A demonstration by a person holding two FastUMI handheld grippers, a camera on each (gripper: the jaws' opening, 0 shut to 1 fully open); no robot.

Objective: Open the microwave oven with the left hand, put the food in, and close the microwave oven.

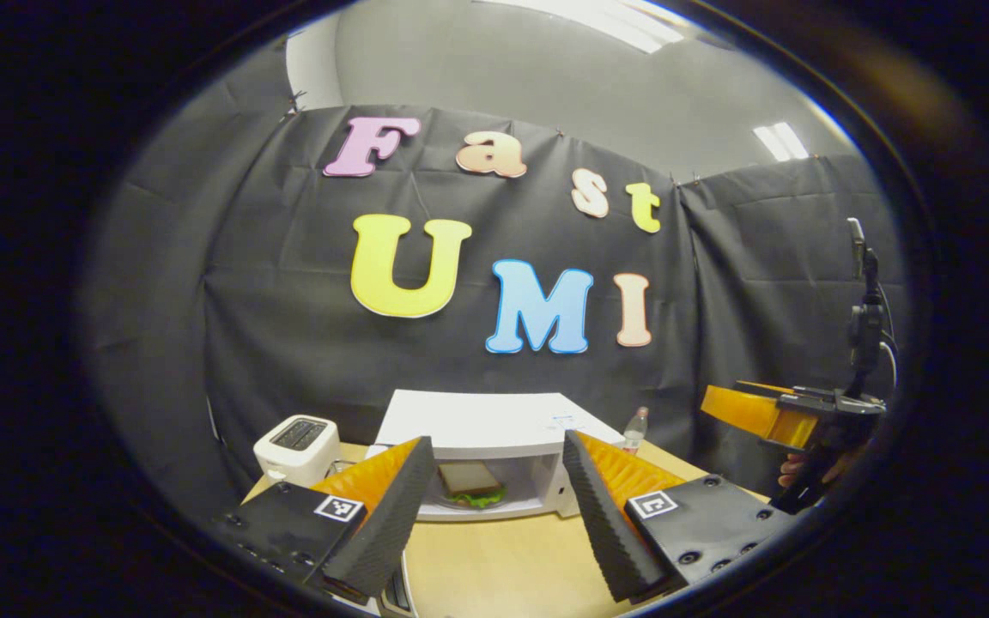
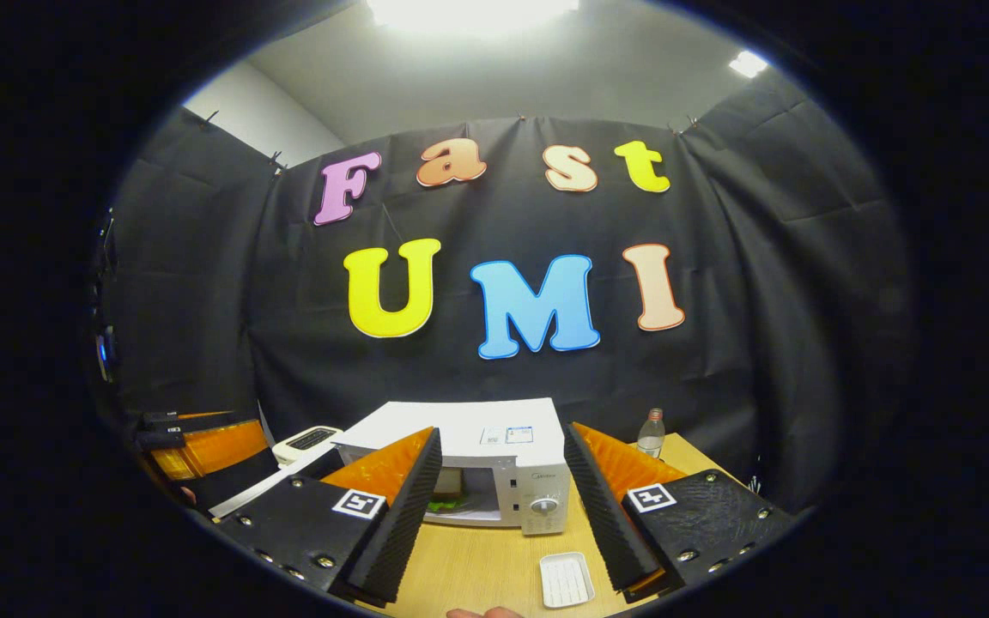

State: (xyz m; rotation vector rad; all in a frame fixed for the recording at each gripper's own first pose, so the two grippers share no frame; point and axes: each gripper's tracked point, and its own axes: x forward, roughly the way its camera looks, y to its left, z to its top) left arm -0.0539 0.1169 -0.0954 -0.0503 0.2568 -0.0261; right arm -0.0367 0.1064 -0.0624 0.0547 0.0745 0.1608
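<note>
Now, nearest: left tool [image 1: 490, 506] w/ fingers apart, empty; right tool [image 2: 503, 506] likewise apart, empty, over the wood surface [image 2: 477, 566] by an empty white tray [image 2: 567, 579]. Farther: microwave [image 1: 494, 429] open, sandwich [image 1: 470, 482] already inside. Step left, I'd judge: left tool swings the door [image 2: 258, 491] closed.

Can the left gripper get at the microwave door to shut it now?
Probably yes. The left gripper is open and empty, the sandwich sits inside the microwave, and the door swings out leftward unobstructed.
</note>
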